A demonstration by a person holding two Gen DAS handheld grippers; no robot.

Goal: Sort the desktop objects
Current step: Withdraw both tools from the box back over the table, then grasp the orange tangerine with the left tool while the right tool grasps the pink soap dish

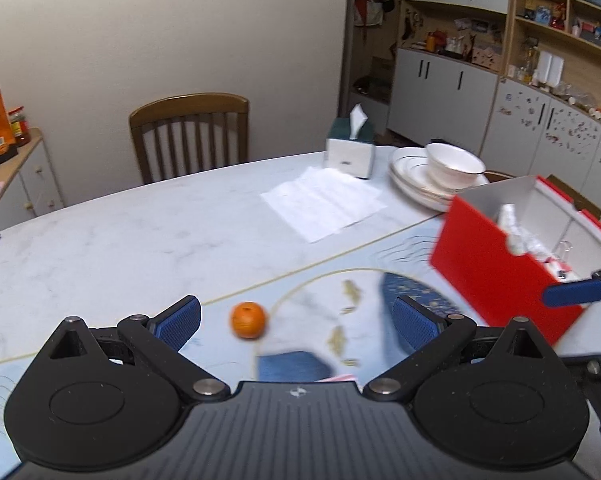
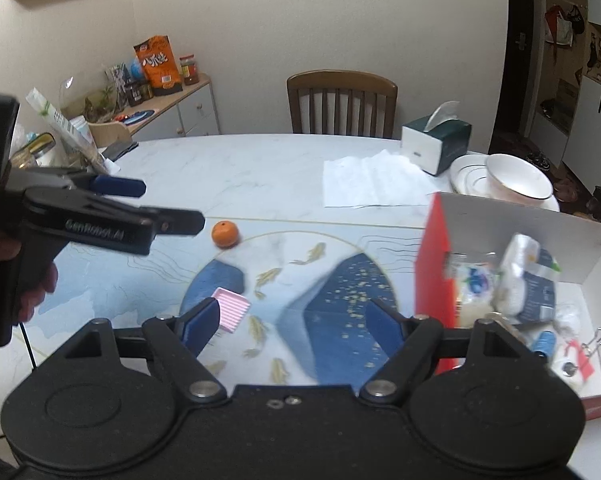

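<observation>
A small orange (image 1: 248,319) lies on the patterned mat, just ahead of my open, empty left gripper (image 1: 296,322). It also shows in the right wrist view (image 2: 225,233). A pink ribbed square (image 2: 232,309) lies on the mat beside the left finger of my open, empty right gripper (image 2: 292,326). A red box with a white inside (image 1: 496,264) stands at the right and holds several small items (image 2: 516,280). The left gripper (image 2: 152,208) hovers left of the orange in the right wrist view.
A tissue box (image 1: 350,148), white paper sheets (image 1: 324,200) and stacked plates with a bowl (image 1: 440,176) sit at the far side of the marble table (image 1: 120,240). A wooden chair (image 1: 188,136) stands behind it. A sideboard with snacks (image 2: 156,92) is at the left.
</observation>
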